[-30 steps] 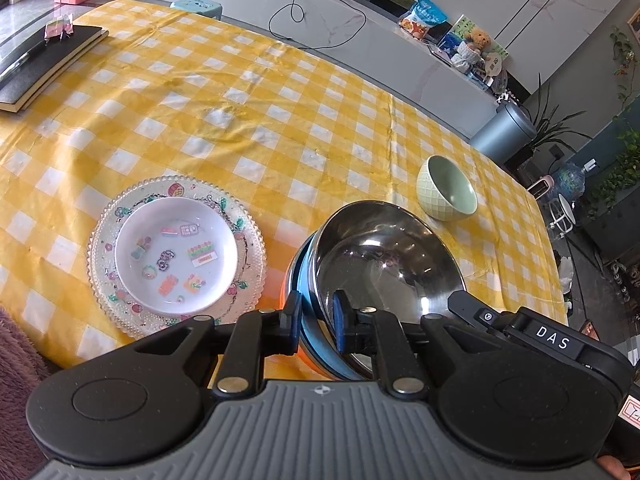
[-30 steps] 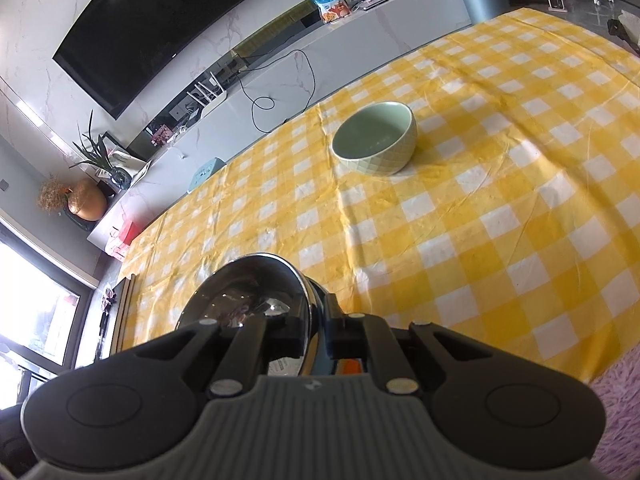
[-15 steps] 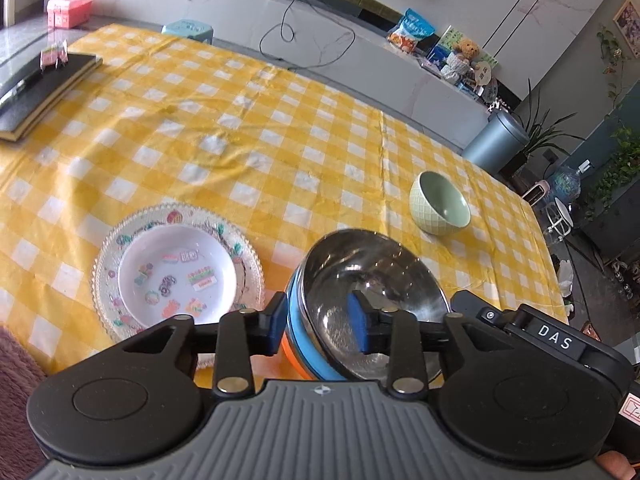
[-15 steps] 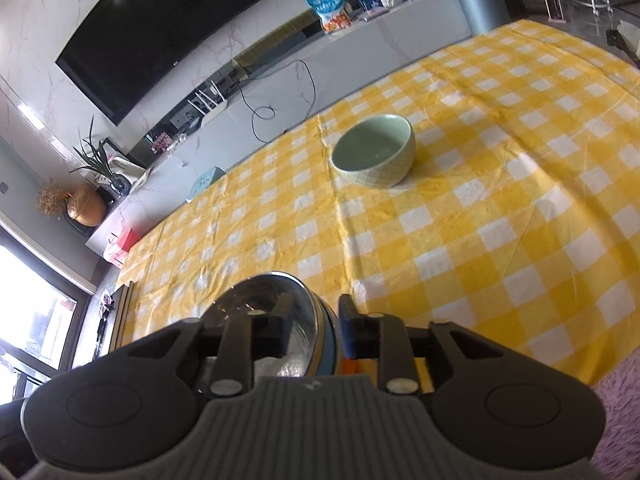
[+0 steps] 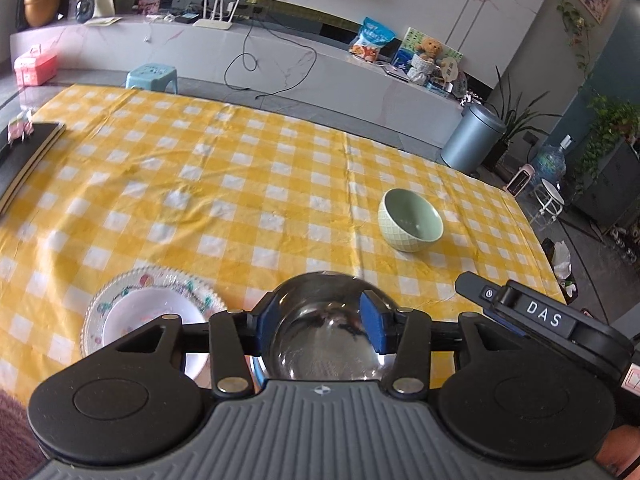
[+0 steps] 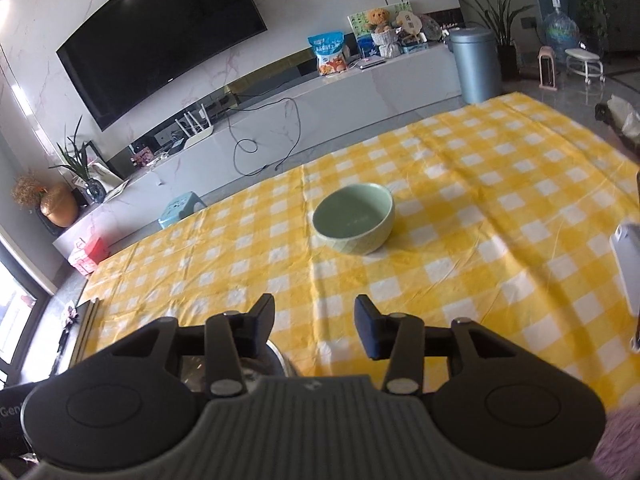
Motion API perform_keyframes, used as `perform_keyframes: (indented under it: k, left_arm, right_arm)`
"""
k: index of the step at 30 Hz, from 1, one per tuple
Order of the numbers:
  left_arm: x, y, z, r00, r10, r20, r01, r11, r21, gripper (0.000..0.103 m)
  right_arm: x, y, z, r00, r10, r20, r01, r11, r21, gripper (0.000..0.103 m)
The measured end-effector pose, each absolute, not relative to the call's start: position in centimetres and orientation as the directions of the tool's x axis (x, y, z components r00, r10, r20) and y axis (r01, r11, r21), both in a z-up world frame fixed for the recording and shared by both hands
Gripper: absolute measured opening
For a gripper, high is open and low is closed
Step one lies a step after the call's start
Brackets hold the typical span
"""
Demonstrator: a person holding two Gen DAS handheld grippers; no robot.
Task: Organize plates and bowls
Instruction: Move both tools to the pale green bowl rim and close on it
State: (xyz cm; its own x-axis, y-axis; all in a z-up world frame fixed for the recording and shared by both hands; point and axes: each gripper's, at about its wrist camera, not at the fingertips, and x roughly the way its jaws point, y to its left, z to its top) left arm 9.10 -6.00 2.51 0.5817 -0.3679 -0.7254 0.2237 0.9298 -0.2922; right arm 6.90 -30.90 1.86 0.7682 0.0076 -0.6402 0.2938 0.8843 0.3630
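Observation:
A shiny steel bowl (image 5: pixel 320 344) sits at the near table edge, with a blue rim just showing under it. My left gripper (image 5: pixel 320 318) hovers above it. Its jaws are opening, and the blue pads (image 5: pixel 374 322) stand clear of the bowl's rim. My right gripper (image 6: pixel 316 318) is opening too, with only tablecloth between its fingers. A sliver of the steel bowl (image 6: pixel 276 360) shows under its left finger. A pale green bowl (image 5: pixel 410 220) (image 6: pixel 354 218) stands alone further out. A clear beaded plate with a white patterned plate in it (image 5: pixel 148 312) lies left of the steel bowl.
The yellow checked tablecloth (image 5: pixel 224 184) covers the table. Dark boards (image 5: pixel 24 152) lie at its far left edge. The other tool's black housing (image 5: pixel 532 316) is close on the right. A white object (image 6: pixel 628 268) shows at the right edge. A TV console, a stool and a bin stand beyond.
Both grippers were shut on the steel bowl's rim. Their jaws have spread and let it go, and both have lifted and tipped up. The bowl stays in place.

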Motion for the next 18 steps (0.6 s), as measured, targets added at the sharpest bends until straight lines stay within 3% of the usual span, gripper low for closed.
perform_keyframes:
  k: [5, 14, 18]
  left_arm:
    - [10.3, -7.6, 2.9, 0.583, -0.365, -0.726, 0.249, 0.931, -0.268, 0.055]
    - [13.7, -10.7, 3.6, 0.568, -0.365, -0.738, 0.285, 0.928, -0.24, 0.056]
    - [15.5, -12.0, 3.8, 0.574, -0.351, -0.74, 0.3, 0.931, -0.209, 0.056]
  right_arm:
    - [8.4, -32.0, 3.4, 0.778, -0.007, -0.628, 0.296, 0.886, 0.357, 0.049]
    - [14.4, -33.1, 6.7, 0.793, -0.01, -0.609, 0.265, 0.906, 0.33, 0.065]
    - [17.4, -33.8, 6.4, 0.787, -0.046, -0.616, 0.28, 0.915, 0.289, 0.068]
